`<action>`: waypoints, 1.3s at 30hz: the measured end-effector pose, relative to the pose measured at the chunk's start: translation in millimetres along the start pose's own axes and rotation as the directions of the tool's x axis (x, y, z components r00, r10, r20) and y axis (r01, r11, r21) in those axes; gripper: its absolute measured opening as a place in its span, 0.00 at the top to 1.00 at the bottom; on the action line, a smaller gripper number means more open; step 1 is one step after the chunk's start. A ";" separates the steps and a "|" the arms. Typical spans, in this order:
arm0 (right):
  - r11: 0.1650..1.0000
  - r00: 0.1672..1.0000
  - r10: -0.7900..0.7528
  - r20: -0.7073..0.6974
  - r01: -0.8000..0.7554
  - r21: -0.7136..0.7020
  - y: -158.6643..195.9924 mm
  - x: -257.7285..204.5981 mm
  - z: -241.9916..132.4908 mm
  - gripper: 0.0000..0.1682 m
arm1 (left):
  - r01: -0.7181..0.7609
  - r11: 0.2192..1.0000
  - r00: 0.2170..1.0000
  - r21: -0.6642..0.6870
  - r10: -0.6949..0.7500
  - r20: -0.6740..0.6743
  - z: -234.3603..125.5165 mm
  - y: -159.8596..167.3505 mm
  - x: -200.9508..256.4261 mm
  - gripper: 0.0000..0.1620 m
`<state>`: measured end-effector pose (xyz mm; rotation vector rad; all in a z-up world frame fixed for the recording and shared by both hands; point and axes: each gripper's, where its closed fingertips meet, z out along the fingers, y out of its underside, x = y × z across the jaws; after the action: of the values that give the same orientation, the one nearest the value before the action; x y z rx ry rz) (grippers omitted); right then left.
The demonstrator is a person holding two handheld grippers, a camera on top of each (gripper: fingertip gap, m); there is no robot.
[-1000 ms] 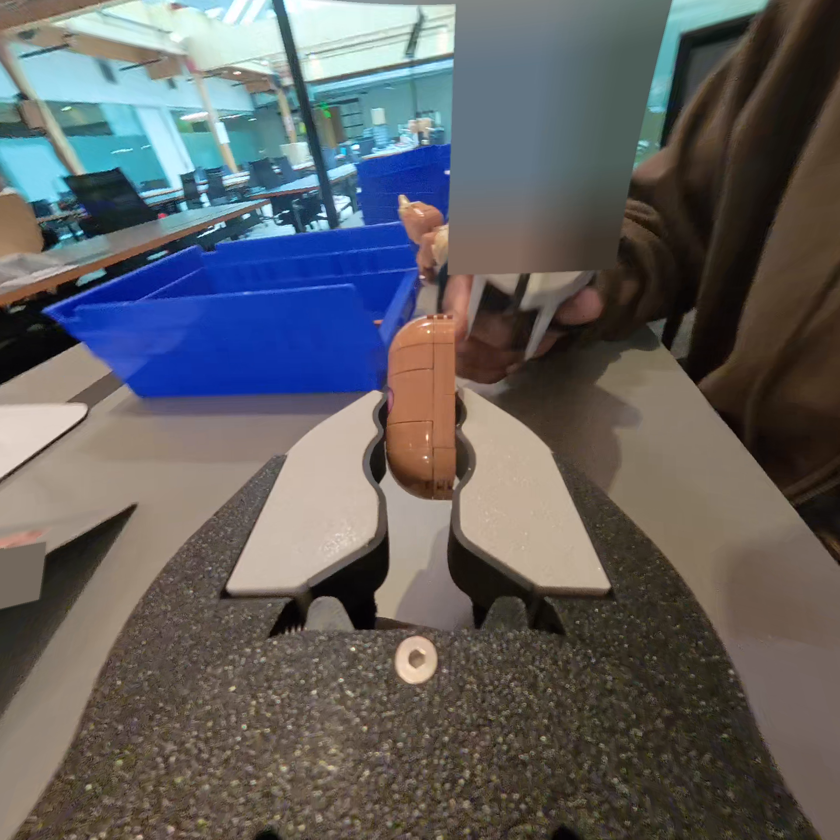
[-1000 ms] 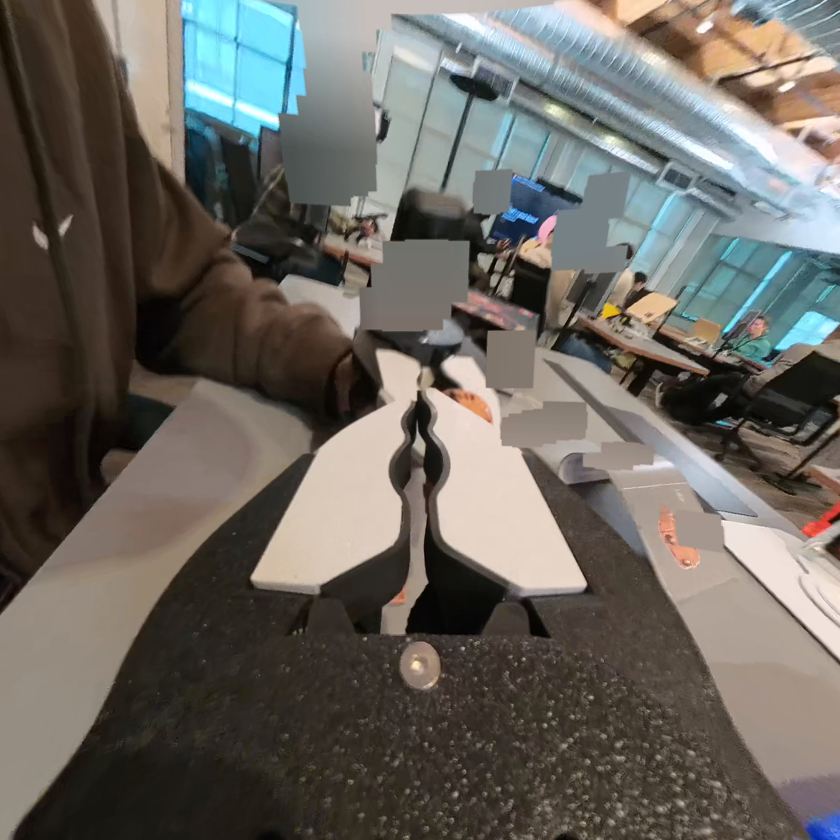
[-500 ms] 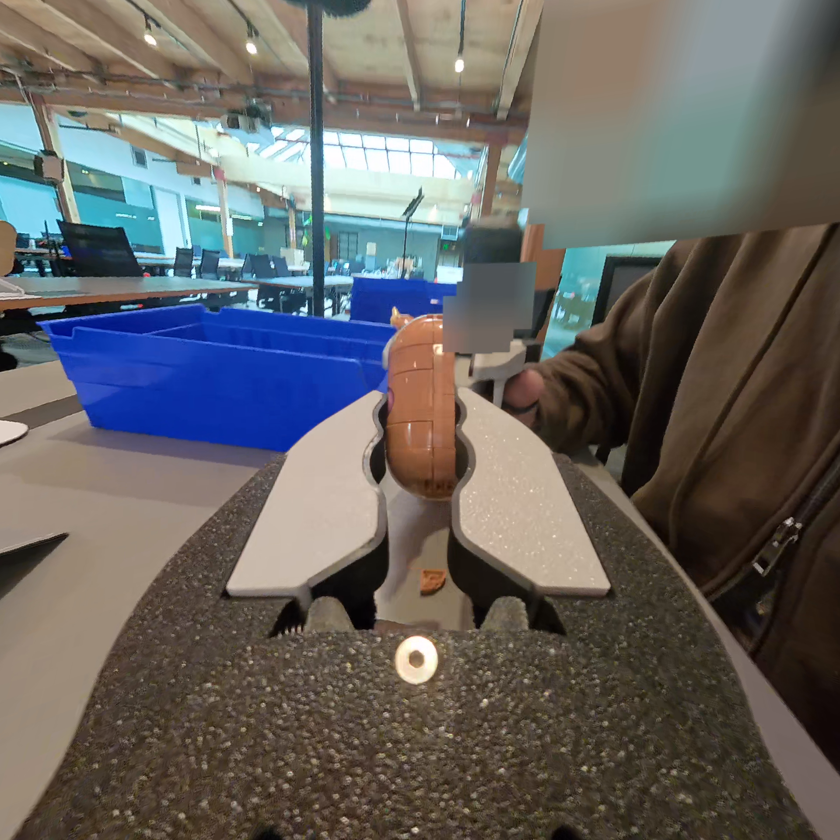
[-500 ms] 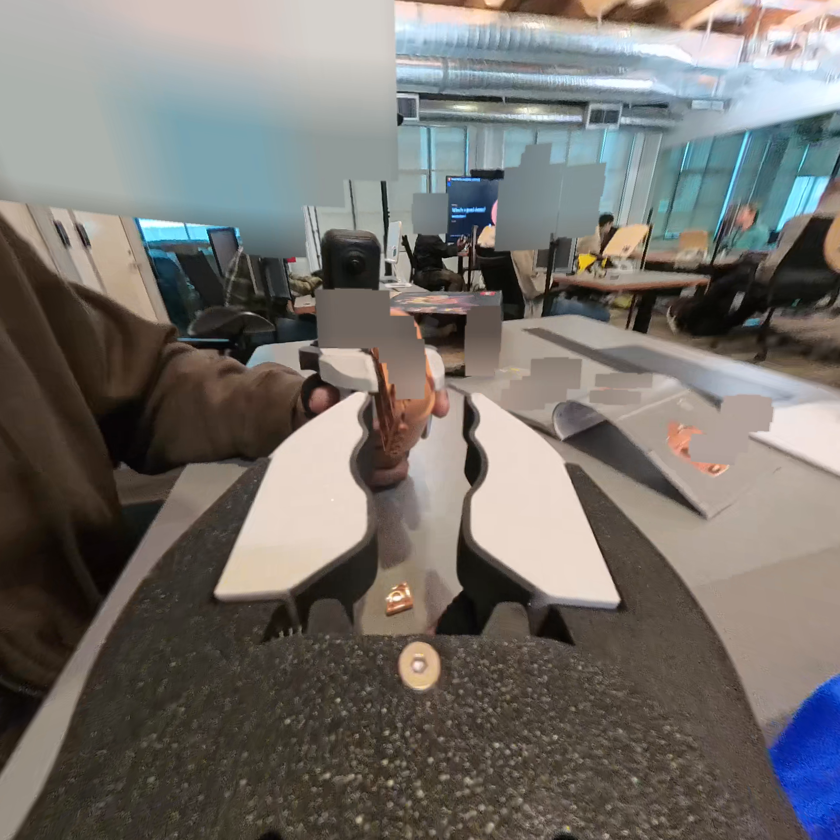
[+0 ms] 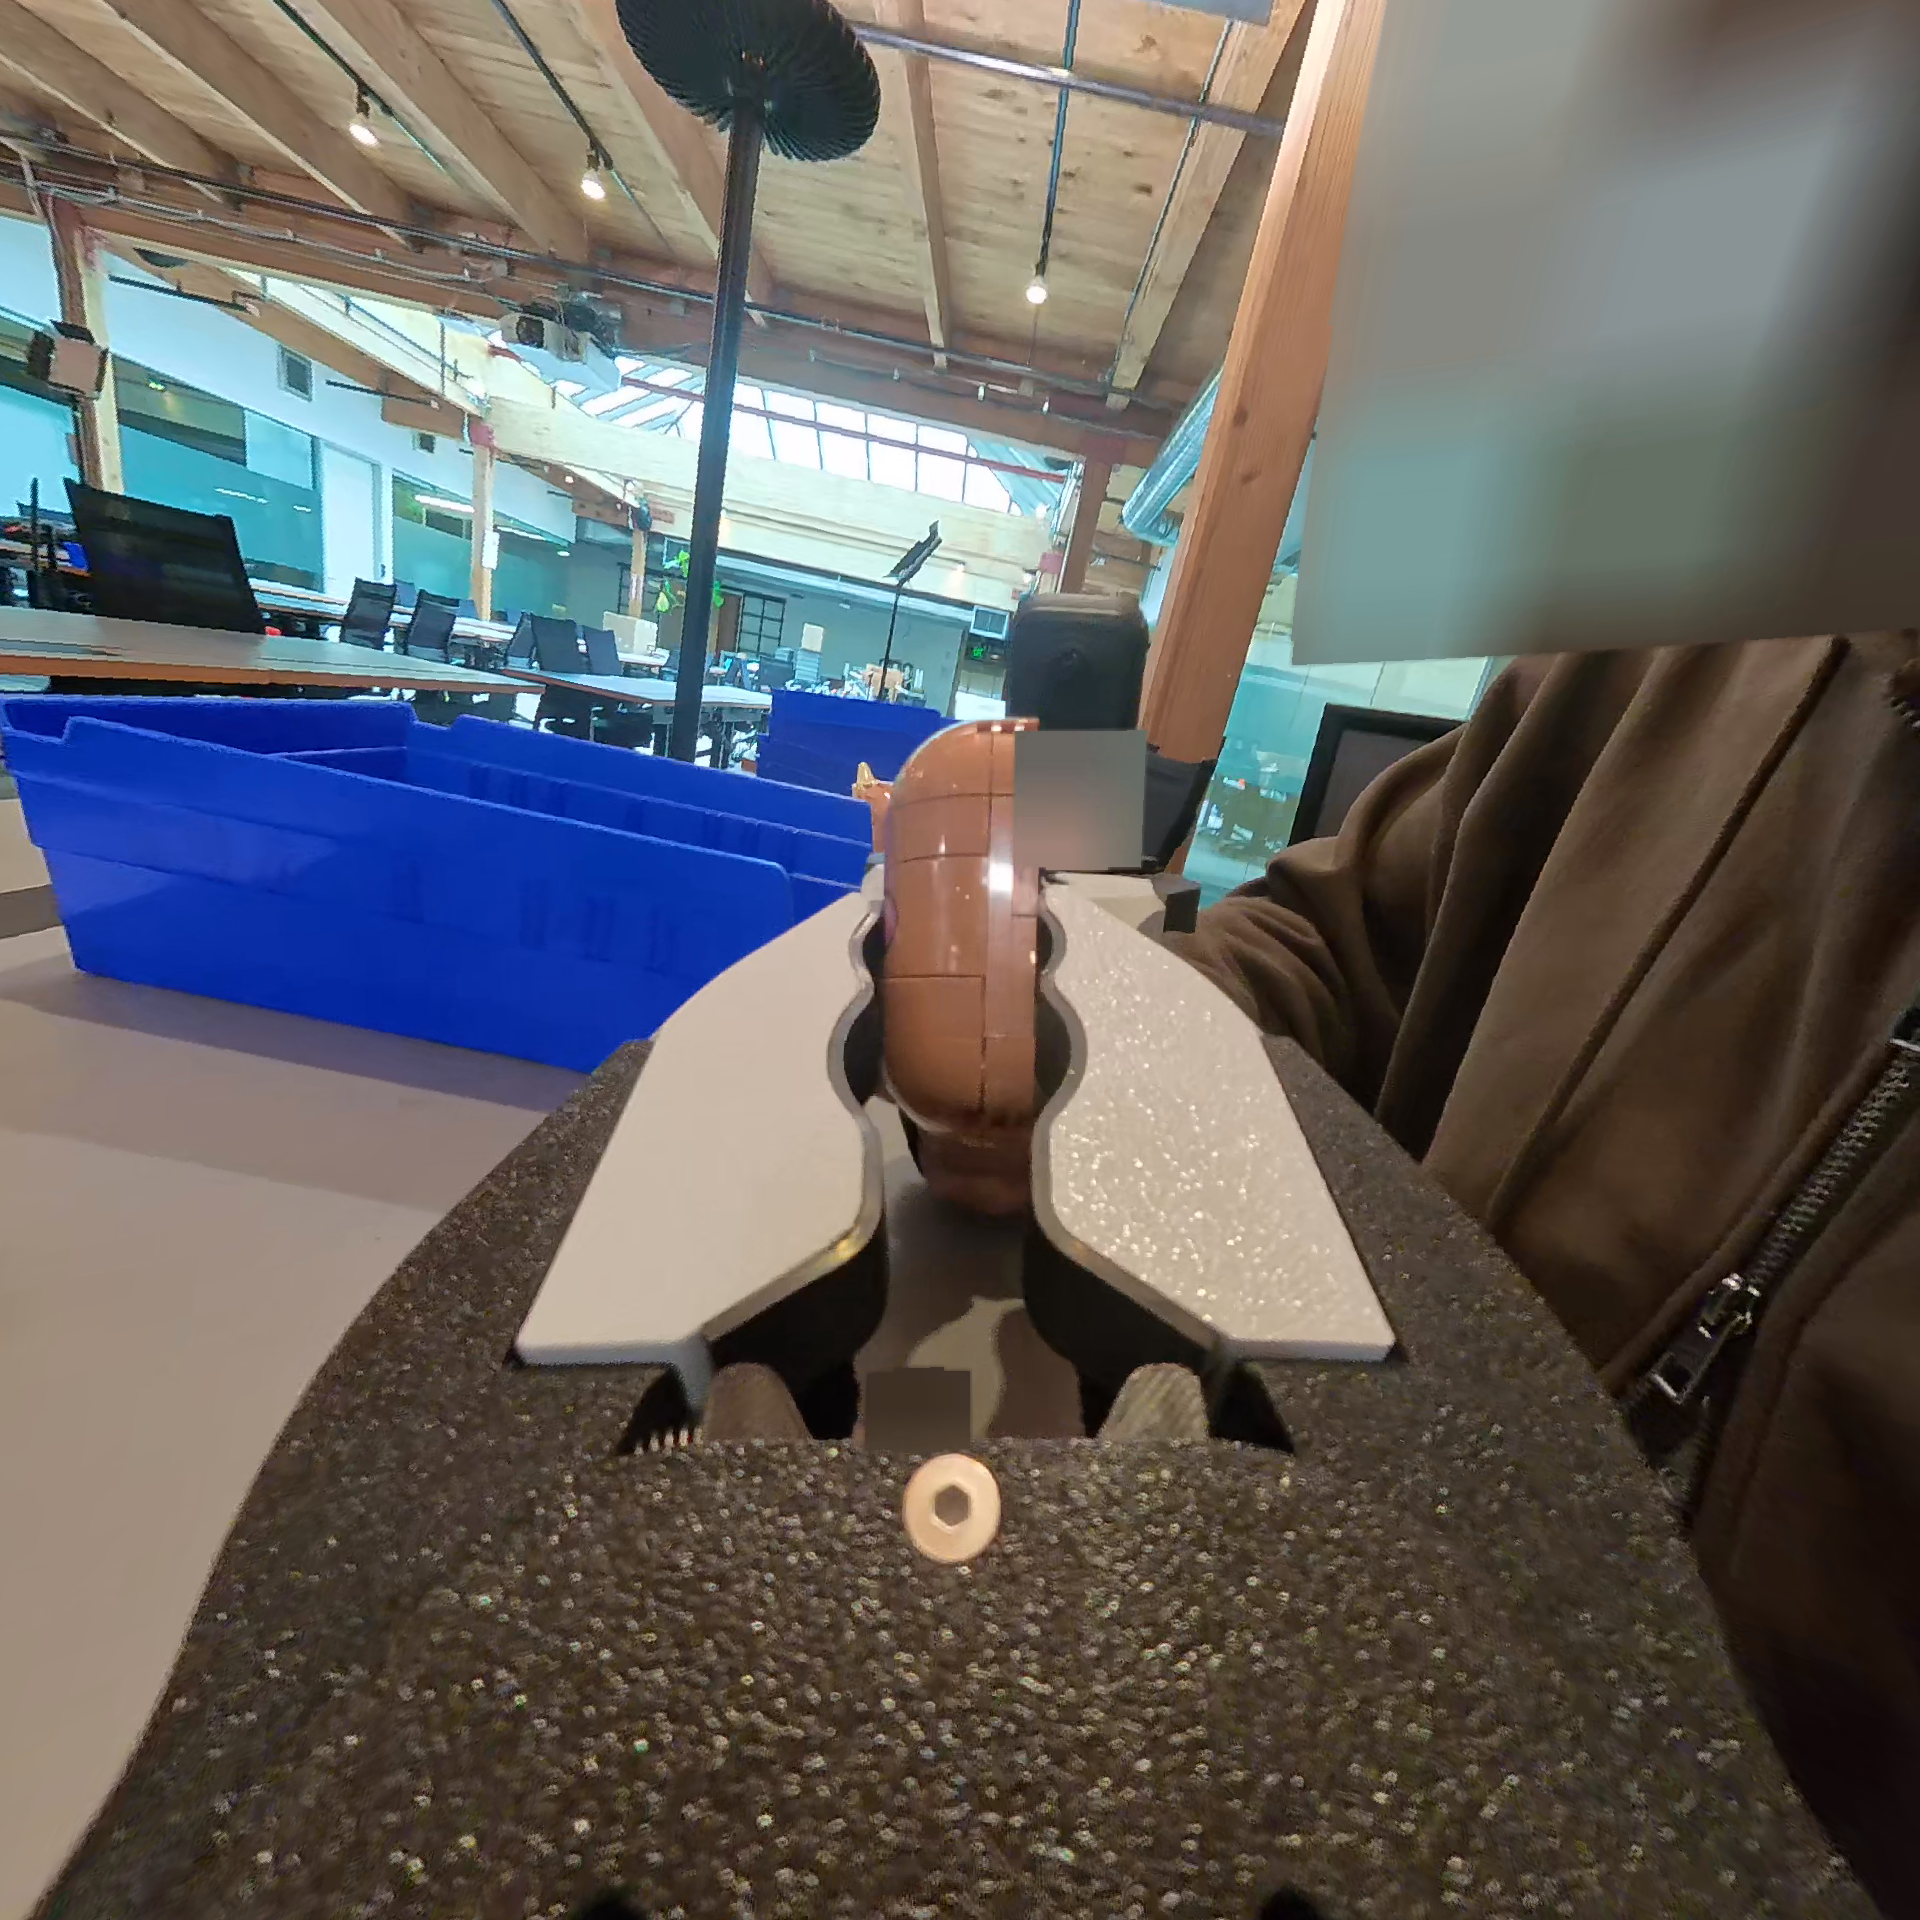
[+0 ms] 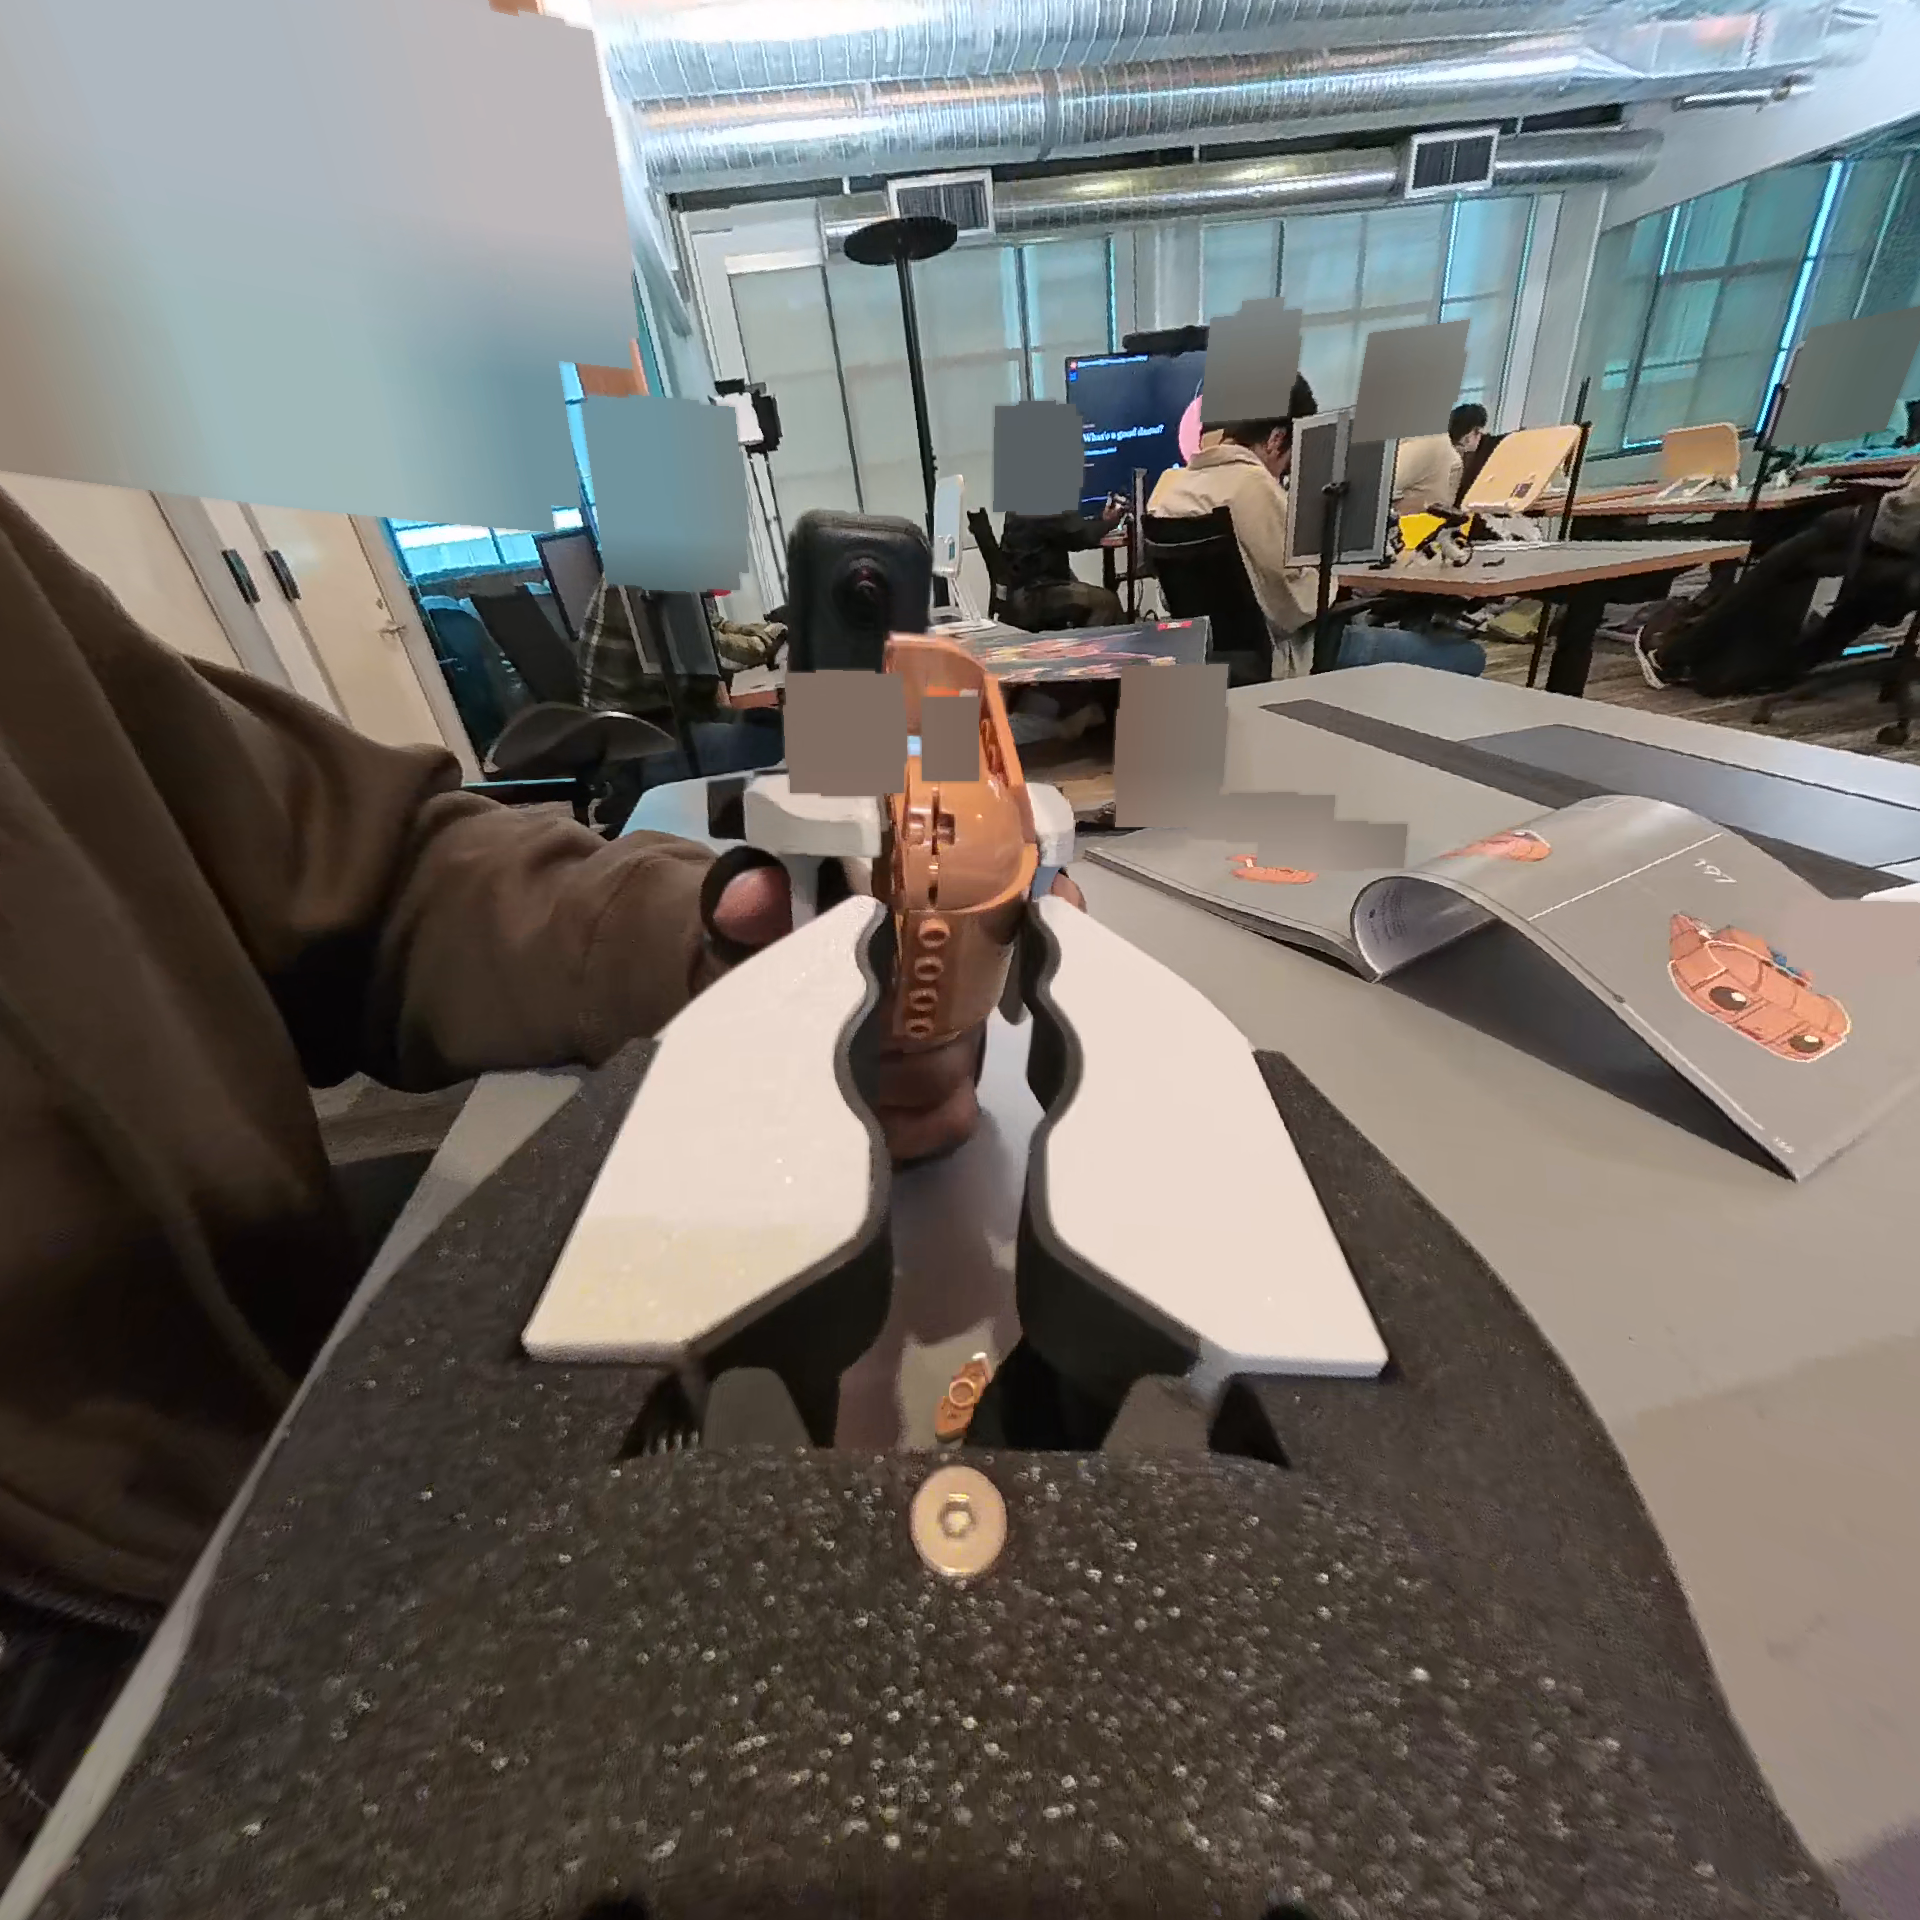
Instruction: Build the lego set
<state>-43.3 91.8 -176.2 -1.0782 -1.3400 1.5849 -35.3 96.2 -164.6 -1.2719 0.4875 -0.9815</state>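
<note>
1. The left gripper [image 5: 956,997] is clamped on one brown lego model [image 5: 961,935], held up off the counter [image 5: 208,1143]. It's a rounded shell, long axis standing roughly upright, curved back facing the left camera.
2. From the right wrist view you see the other side of the model [image 6: 951,894]: the open, studded inside faces the right gripper [image 6: 951,1029].
3. The right gripper's fingers are spread apart with nothing squeezed between them; its tips sit either side of the model's lower end, and I can't tell if they touch it.
4. One small loose brown piece [image 6: 961,1387] lies on the counter under the right gripper.
5. One open instruction booklet [image 6: 1558,935] lies to the right.
6. Blue bins [image 5: 416,883] stand on the counter, at least two, the farther one mostly hidden.
</note>
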 end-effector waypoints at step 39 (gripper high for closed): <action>0.813 0.819 -0.574 0.005 0.570 -0.119 8.1 -3.8 -14.6 0.87 | -0.077 0.921 0.996 -0.382 0.090 0.016 -9.3 38.5 -0.3 0.70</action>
<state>-28.6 91.9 -185.0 -0.6591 -1.5654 1.0439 -29.6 90.6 -203.5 -1.5980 0.7266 -0.8144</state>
